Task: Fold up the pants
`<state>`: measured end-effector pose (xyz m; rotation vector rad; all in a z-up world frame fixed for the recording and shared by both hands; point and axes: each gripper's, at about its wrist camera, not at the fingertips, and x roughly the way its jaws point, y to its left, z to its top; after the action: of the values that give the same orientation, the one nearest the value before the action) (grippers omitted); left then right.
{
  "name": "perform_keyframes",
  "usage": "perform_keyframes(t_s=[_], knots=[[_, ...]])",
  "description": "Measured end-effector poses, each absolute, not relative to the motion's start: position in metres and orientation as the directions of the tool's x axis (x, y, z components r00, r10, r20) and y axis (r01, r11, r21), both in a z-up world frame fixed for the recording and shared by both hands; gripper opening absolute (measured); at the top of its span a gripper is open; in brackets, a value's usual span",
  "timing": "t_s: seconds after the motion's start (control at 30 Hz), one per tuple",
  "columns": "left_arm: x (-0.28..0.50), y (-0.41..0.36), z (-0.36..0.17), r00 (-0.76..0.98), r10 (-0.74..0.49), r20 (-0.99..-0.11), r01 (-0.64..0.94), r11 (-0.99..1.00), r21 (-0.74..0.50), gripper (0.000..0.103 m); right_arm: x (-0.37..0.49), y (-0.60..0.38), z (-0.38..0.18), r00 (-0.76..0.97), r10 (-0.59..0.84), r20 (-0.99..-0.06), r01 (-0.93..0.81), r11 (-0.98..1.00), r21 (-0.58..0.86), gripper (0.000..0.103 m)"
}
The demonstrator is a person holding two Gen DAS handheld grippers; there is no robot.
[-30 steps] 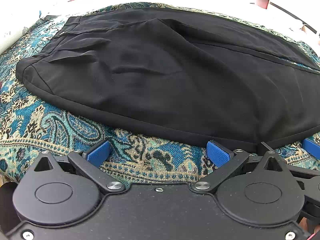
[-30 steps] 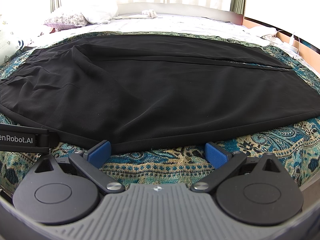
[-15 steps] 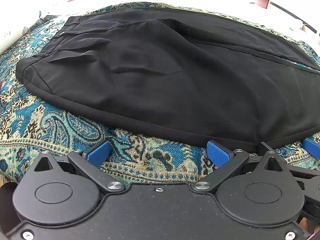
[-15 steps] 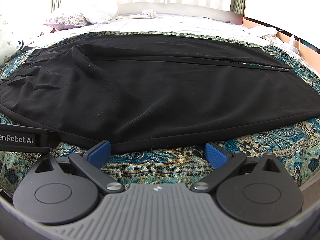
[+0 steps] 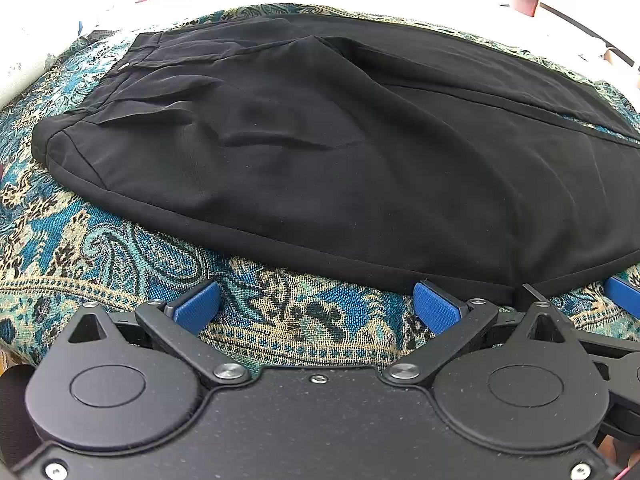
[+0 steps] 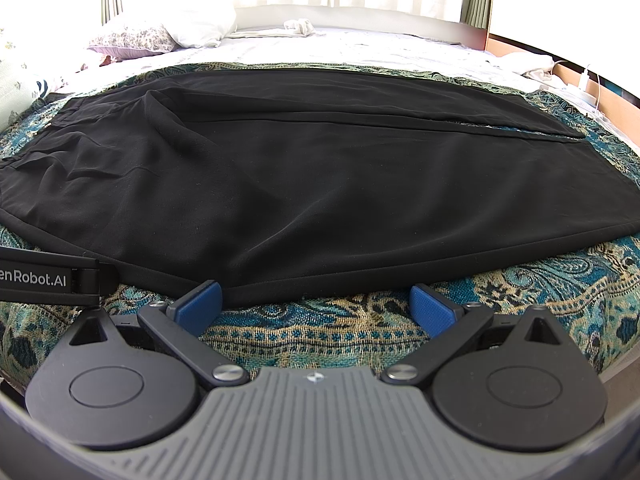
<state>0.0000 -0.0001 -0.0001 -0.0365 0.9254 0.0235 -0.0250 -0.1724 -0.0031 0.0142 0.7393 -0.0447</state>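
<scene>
Black pants lie flat on a blue paisley throw, waistband at the left, legs running right. The right wrist view shows the same pants with both legs side by side and the hems at the far right. My left gripper is open just short of the near edge of the pants, its right pad almost at the hem line. My right gripper is open too, with its left pad at the near fabric edge. Nothing is held between either pair of fingers.
The throw covers a bed with white sheets and pillows at the far side. A wooden bed frame with a white cable runs along the right. The left gripper's body shows at the right wrist view's left edge.
</scene>
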Motion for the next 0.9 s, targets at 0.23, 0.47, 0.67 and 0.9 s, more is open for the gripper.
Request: perform_keyframes(t_s=[0.23,0.47,0.67,0.9], knots=[[0.0,0.0,0.0,0.601,0.005,-0.799,-0.036,0.999,-0.021,0.103,-0.025,-0.173,-0.003,0.738,-0.036,-0.674,0.046,0.999,-0.003,0.103],[-0.005,0.005,-0.001,0.622,-0.008,-0.783,-0.033,0.999,-0.037,0.103,-0.024,-0.173,-0.004,0.737,-0.03,-0.676,0.046,0.999,0.005,0.103],[-0.011,0.004,-0.001,0.648,-0.011,-0.762,-0.014,1.0,-0.027,0.103,-0.024,-0.172,-0.006,0.736,-0.024,-0.677,0.039,0.999,0.007,0.103],[-0.017,0.019,0.015,0.654,-0.048,-0.755,-0.007,0.998,-0.069,0.093,-0.027,-0.189,0.007,0.733,0.051,-0.678,0.029,0.994,0.106,0.103]])
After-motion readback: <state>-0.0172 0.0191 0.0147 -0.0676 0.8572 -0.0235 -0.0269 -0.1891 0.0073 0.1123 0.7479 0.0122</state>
